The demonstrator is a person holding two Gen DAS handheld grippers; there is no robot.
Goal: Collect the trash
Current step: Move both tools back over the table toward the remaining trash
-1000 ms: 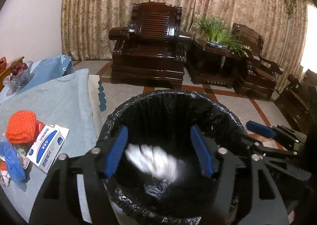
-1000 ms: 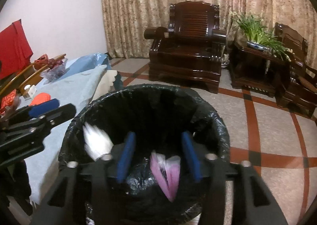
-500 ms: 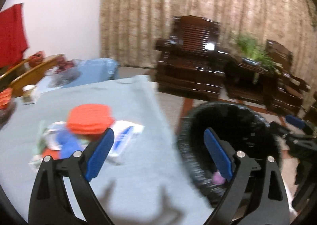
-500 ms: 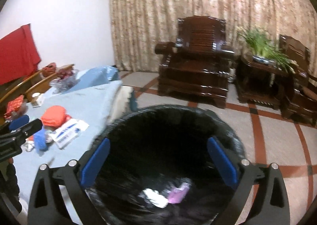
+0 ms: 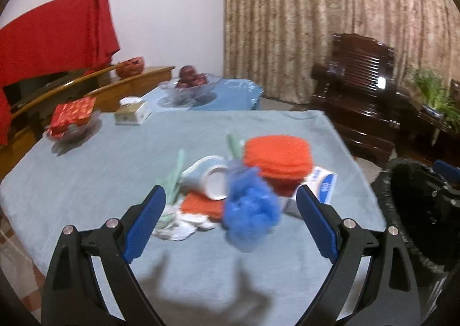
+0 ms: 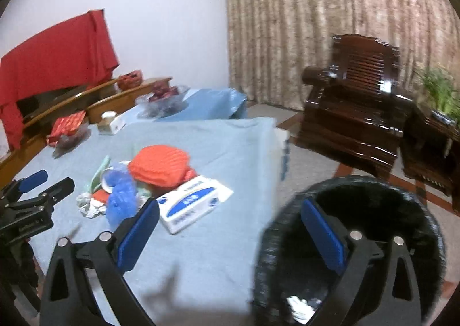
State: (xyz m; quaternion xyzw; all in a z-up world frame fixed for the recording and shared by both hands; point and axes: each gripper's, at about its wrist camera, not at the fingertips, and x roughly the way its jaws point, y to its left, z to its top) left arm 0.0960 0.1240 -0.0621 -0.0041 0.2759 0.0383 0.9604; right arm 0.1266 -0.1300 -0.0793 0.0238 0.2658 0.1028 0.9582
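A pile of trash lies on the blue-clothed table (image 5: 86, 182): a crumpled blue plastic wad (image 5: 251, 208), orange net pieces (image 5: 277, 157), a tipped paper cup (image 5: 211, 179), a white crumpled tissue (image 5: 178, 225) and a white-blue box (image 5: 323, 185). My left gripper (image 5: 230, 222) is open and empty, just in front of the pile. My right gripper (image 6: 230, 234) is open and empty, straddling the table edge and the black-lined trash bin (image 6: 373, 191), with white trash (image 6: 299, 306) inside. The box (image 6: 194, 202) lies ahead of its left finger.
Glass dishes with red items (image 5: 72, 122), a tissue box (image 5: 132, 113) and a fruit bowl (image 5: 191, 84) stand at the table's far side. A dark wooden armchair (image 6: 353, 101) and plant (image 6: 440, 93) stand beyond the bin. The left gripper shows in the right wrist view (image 6: 37, 196).
Both grippers let their trash fall into the bin, opened wide, and swung left from over the bin toward the table; the left now faces the pile.
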